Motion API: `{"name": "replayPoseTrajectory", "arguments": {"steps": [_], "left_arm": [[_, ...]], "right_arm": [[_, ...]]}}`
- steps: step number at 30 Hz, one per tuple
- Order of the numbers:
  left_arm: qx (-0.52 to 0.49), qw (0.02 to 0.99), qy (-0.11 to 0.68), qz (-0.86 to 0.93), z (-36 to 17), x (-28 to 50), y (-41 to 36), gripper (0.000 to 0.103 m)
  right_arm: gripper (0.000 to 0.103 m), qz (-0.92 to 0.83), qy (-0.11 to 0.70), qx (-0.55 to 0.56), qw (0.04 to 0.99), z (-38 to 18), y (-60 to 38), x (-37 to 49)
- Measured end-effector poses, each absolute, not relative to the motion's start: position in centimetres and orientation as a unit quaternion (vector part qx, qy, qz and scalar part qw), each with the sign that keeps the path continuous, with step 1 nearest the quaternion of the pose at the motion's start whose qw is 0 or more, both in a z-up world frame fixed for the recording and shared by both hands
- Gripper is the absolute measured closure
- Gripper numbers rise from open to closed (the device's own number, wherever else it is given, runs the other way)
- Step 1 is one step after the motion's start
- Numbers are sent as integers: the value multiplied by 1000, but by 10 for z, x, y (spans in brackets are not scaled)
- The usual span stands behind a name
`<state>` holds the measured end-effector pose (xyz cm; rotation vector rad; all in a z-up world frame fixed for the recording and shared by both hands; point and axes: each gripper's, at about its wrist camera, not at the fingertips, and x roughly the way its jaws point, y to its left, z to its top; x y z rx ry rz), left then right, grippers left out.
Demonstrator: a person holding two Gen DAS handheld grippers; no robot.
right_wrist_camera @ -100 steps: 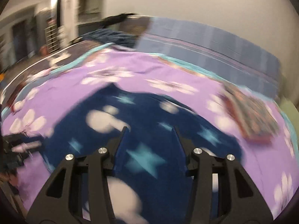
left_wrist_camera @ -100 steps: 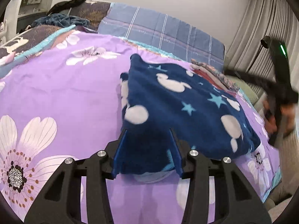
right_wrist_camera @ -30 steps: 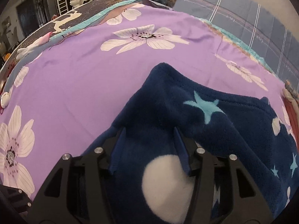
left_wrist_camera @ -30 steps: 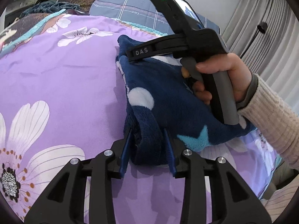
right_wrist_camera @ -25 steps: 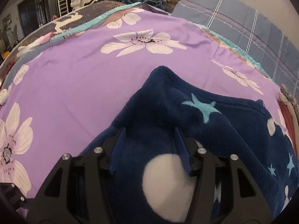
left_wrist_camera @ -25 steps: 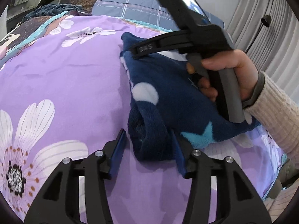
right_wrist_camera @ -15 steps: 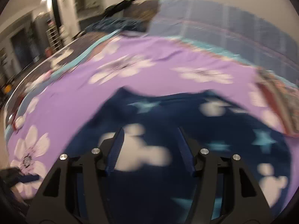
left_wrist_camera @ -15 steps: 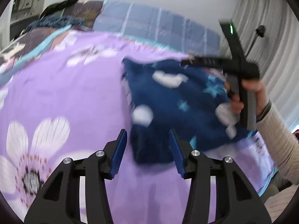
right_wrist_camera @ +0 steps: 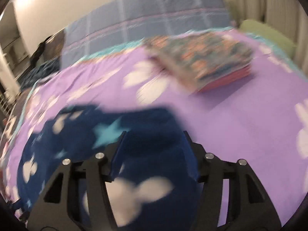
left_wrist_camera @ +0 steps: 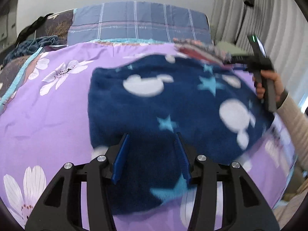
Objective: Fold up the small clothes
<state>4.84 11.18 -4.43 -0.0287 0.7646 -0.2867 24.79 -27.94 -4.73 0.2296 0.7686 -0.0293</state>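
Note:
A navy fleece garment (left_wrist_camera: 173, 104) with white shapes and light blue stars lies folded on the purple flowered bedspread (left_wrist_camera: 48, 111). My left gripper (left_wrist_camera: 152, 154) is open, its blue pads over the garment's near edge. My right gripper (right_wrist_camera: 154, 150) is open above the garment's far corner (right_wrist_camera: 134, 130); the view is blurred by motion. The right gripper's body (left_wrist_camera: 259, 61) and the hand holding it show at the far right of the left wrist view.
A stack of folded patterned clothes (right_wrist_camera: 204, 57) lies on the bedspread (right_wrist_camera: 240, 119) beyond the garment. A blue plaid pillow (left_wrist_camera: 138, 23) sits at the head of the bed. A green pillow (right_wrist_camera: 267, 32) and curtains (left_wrist_camera: 279, 19) are at the right.
My left gripper let go of the garment's rolled edge and opened wider. My right gripper swung off the garment's middle to its far right corner. The garment now lies flatter and spread.

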Motion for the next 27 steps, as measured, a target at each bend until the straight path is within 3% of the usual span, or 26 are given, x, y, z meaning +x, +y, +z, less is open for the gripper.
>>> {"name": "replayPoseTrajectory", "arguments": {"steps": [4, 7, 9, 10, 12, 17, 20, 27], "left_arm": [[-84, 924, 348, -135, -30, 90, 133, 54], [-98, 899, 409, -121, -53, 120, 127, 52], [-56, 898, 423, -107, -75, 128, 117, 52], [-16, 907, 408, -102, -77, 121, 108, 52], [13, 912, 402, -83, -77, 112, 99, 52], [5, 917, 391, -78, -77, 108, 99, 52], [-4, 919, 386, -80, -77, 106, 103, 52], [-19, 921, 379, -83, -77, 103, 108, 52]], "right_arm": [[38, 17, 444, 176, 878, -68, -317, 293], [40, 64, 489, 184, 850, -90, -307, 313], [79, 42, 473, 138, 869, -88, -298, 315], [86, 51, 454, 138, 879, -84, -298, 314], [87, 44, 422, 155, 892, -79, -303, 313], [84, 15, 438, 101, 893, -96, -292, 317], [51, -12, 401, 71, 913, -70, -284, 297], [46, 108, 352, 28, 929, -19, -232, 205]]}}
